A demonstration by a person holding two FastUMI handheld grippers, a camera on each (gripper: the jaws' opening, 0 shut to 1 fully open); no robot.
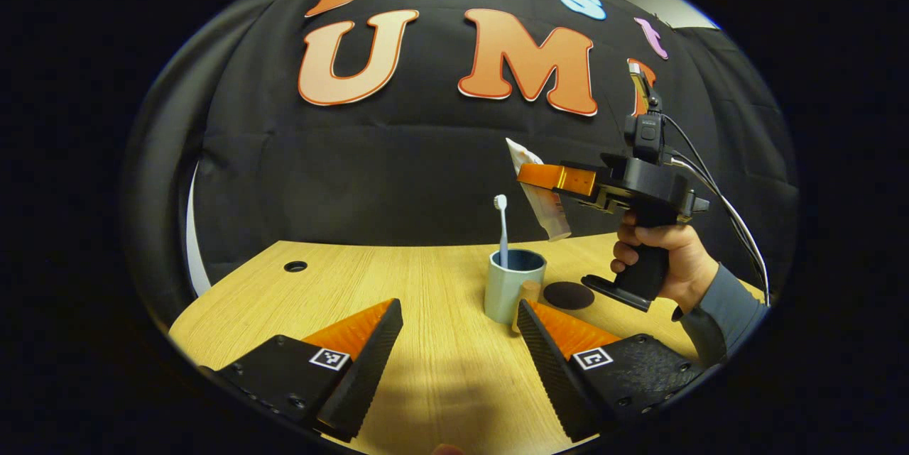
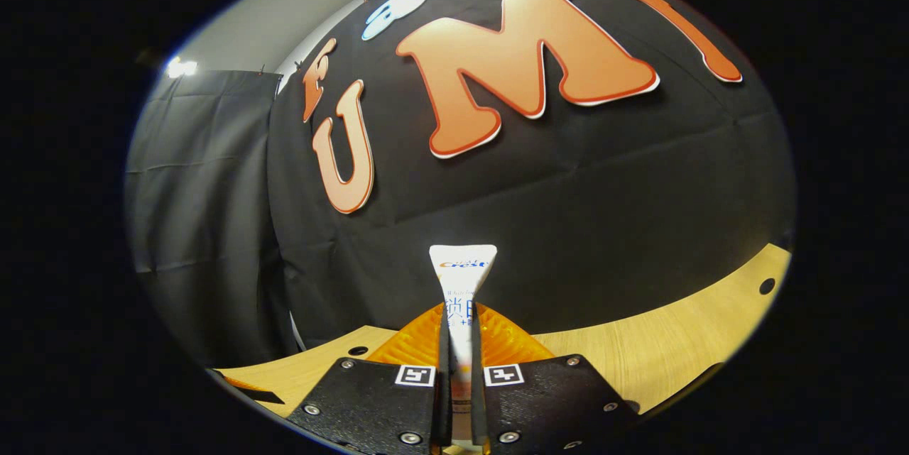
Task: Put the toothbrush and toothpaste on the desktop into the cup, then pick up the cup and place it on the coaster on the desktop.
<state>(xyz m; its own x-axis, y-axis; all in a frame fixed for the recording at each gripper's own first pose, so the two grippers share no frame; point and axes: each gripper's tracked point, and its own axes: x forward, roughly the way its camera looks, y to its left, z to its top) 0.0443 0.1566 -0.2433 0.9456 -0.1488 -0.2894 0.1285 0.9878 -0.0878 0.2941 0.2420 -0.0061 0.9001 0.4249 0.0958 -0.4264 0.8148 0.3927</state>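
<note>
Ahead of the left hand-held gripper [image 1: 460, 324], whose two fingers stand wide apart and hold nothing, a pale blue-green cylindrical cup [image 1: 513, 284] stands upright on the light wood-grain tabletop [image 1: 398, 277], just beyond the gripper's right fingertip. One white toothbrush [image 1: 502, 228] stands in the cup, bristle head up. A dark round coaster [image 1: 568, 294] lies flat just to the right of the cup, apart from it. Above and right of the cup, the right hand-held gripper [image 1: 529, 174], held by a hand [image 1: 664, 256] in a grey sleeve [image 1: 728, 306], is clamped on a white toothpaste tube [image 1: 543, 206] hanging tilted in the air. Between the right gripper's own fingers [image 2: 458, 359] the tube [image 2: 462, 277] is pinched, crimped end forward.
</note>
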